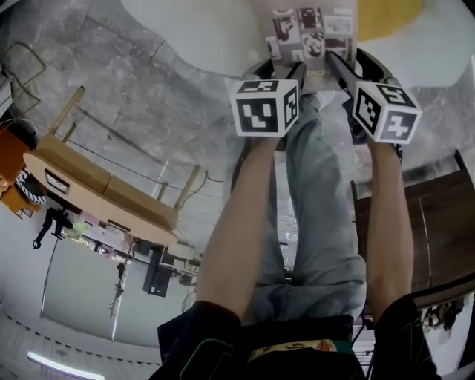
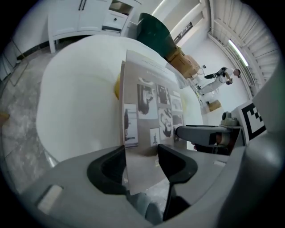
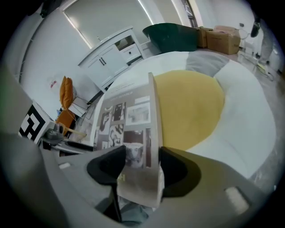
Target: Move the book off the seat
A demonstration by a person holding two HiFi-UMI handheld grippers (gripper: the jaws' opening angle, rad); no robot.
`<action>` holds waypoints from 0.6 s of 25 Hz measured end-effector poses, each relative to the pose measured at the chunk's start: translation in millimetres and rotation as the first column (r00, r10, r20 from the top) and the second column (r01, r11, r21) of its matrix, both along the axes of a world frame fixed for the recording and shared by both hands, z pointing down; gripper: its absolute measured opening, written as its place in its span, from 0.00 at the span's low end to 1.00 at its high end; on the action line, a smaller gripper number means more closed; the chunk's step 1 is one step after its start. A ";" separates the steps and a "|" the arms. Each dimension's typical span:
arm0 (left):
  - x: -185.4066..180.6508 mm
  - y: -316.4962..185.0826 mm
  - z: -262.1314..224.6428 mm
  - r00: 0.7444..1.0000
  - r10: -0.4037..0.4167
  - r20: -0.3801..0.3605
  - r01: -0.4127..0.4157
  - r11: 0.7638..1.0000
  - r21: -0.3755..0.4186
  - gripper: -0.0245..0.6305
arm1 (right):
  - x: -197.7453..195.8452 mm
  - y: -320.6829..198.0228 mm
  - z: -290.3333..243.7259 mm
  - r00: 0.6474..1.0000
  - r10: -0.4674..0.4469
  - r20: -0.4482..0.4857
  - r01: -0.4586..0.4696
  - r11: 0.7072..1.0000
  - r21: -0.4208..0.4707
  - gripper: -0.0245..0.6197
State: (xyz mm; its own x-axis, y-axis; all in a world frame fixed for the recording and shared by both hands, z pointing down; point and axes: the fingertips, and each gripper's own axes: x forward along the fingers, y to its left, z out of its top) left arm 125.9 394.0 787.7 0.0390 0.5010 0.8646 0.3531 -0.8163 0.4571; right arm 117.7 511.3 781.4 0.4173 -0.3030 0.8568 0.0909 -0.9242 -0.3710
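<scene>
Book [image 1: 312, 33] on white seat [image 1: 200, 37] beside yellow cushion [image 1: 386, 15], near edge reaching between both pairs of jaws — left gripper [image 2: 141, 162] spread wide, right gripper [image 3: 141, 162] likewise, neither one pressing the pages

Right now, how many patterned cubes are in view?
2. The left cube rides the left gripper, the right cube the right gripper, both near the book. None seems hidden.

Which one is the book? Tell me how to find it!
Find the big round white seat with the yellow cushion. At its near edge is the book, thin and flat, its grey cover dotted with small black-and-white pictures.
</scene>
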 end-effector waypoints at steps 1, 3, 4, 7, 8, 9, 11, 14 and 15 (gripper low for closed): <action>3.6 -11.5 -8.4 1.000 -0.016 -0.014 0.016 1.000 0.011 0.40 | 5.2 -11.3 -7.0 1.000 -0.018 -0.010 0.018 1.000 0.011 0.42; 3.9 -32.8 -25.5 0.999 -0.042 -0.025 0.043 0.999 0.024 0.40 | 8.2 -32.4 -22.4 0.999 -0.045 -0.019 0.045 0.999 0.022 0.42; 3.5 -41.6 -33.4 0.998 -0.056 -0.029 0.056 0.998 0.025 0.40 | 9.2 -41.0 -30.0 0.998 -0.059 -0.022 0.060 0.998 0.023 0.42; 12.4 -61.9 -52.1 0.994 -0.091 -0.064 0.091 0.996 0.002 0.40 | 21.8 -61.1 -50.6 0.993 -0.102 -0.052 0.103 0.995 0.007 0.42; 15.0 -68.0 -57.3 0.992 -0.104 -0.076 0.104 0.995 -0.007 0.40 | 25.6 -67.2 -56.6 0.991 -0.119 -0.064 0.119 0.993 -0.003 0.41; 15.9 -74.1 -62.2 0.989 -0.120 -0.086 0.120 0.993 -0.014 0.40 | 28.2 -73.2 -62.0 0.988 -0.137 -0.074 0.137 0.991 -0.009 0.41; 15.9 -83.8 -69.8 0.984 -0.151 -0.100 0.149 0.989 -0.025 0.40 | 31.1 -82.6 -70.2 0.983 -0.161 -0.085 0.160 0.987 -0.012 0.41; 14.1 -104.1 -82.0 0.979 -0.172 -0.112 0.169 0.985 -0.041 0.40 | 30.6 -102.4 -83.4 0.977 -0.189 -0.095 0.188 0.982 -0.021 0.41; 12.6 -116.5 -87.2 0.976 -0.184 -0.117 0.180 0.983 -0.041 0.40 | 30.3 -114.9 -88.3 0.973 -0.209 -0.099 0.208 0.978 -0.021 0.40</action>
State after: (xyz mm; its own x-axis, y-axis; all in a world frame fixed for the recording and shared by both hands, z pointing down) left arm 138.5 277.5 700.5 0.2344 0.5017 0.8327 0.2538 -0.8584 0.4457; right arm 148.0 396.5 693.1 0.4294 -0.3836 0.8176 -0.1410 -0.9227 -0.3588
